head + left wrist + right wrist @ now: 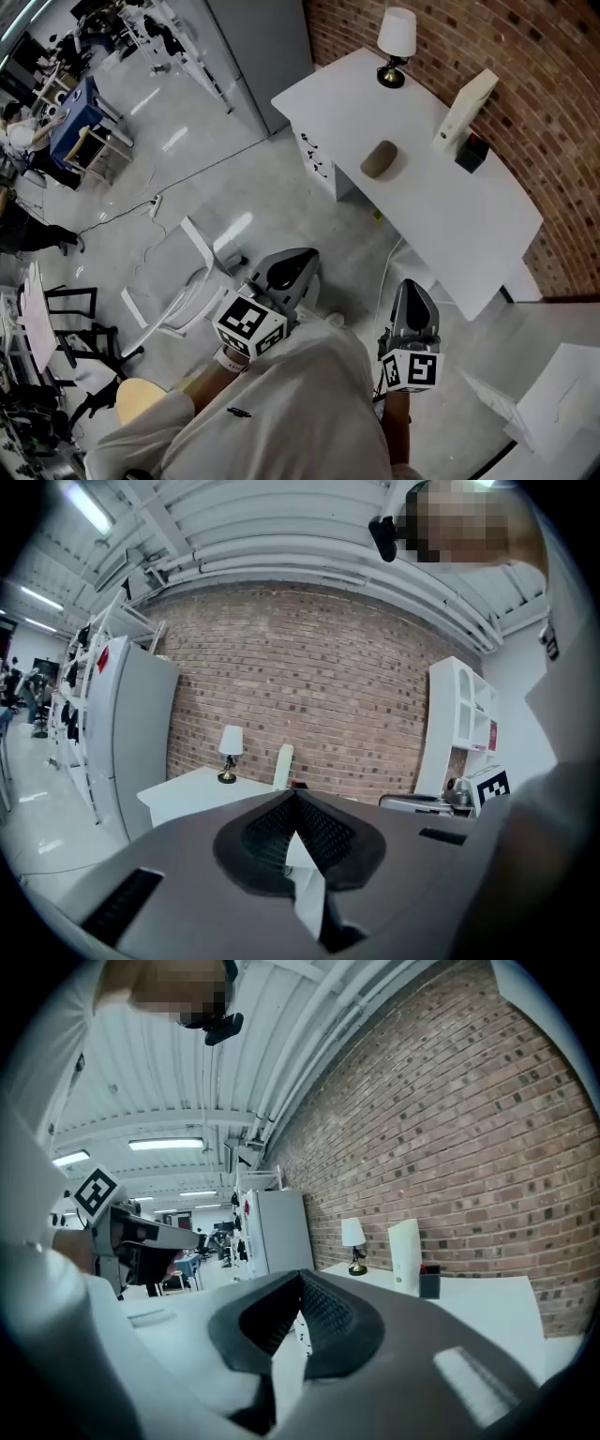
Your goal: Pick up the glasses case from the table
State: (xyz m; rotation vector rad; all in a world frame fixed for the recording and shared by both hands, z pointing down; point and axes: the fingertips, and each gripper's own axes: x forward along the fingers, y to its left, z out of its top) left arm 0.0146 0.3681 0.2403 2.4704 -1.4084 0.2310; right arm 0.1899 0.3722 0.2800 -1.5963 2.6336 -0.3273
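Nearest, by the body: left gripper (298, 258) and right gripper (411, 289), jaws of both pressed together and empty, aimed toward the worktop (469, 234) but well short of it, so the reach looks not yet begun. Farther off, lying flat mid-worktop, apart from everything else and easy to come at: the case (379, 159), lid down, contents unseen. Beyond, along the brick wall: lamp (396, 42), white box (466, 108), small dark pot (472, 153), fill too small to tell.

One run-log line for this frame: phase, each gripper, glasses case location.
phase: before reach | left gripper: shut, empty | right gripper: shut, empty | glasses case: untouched on white table, away from both grippers
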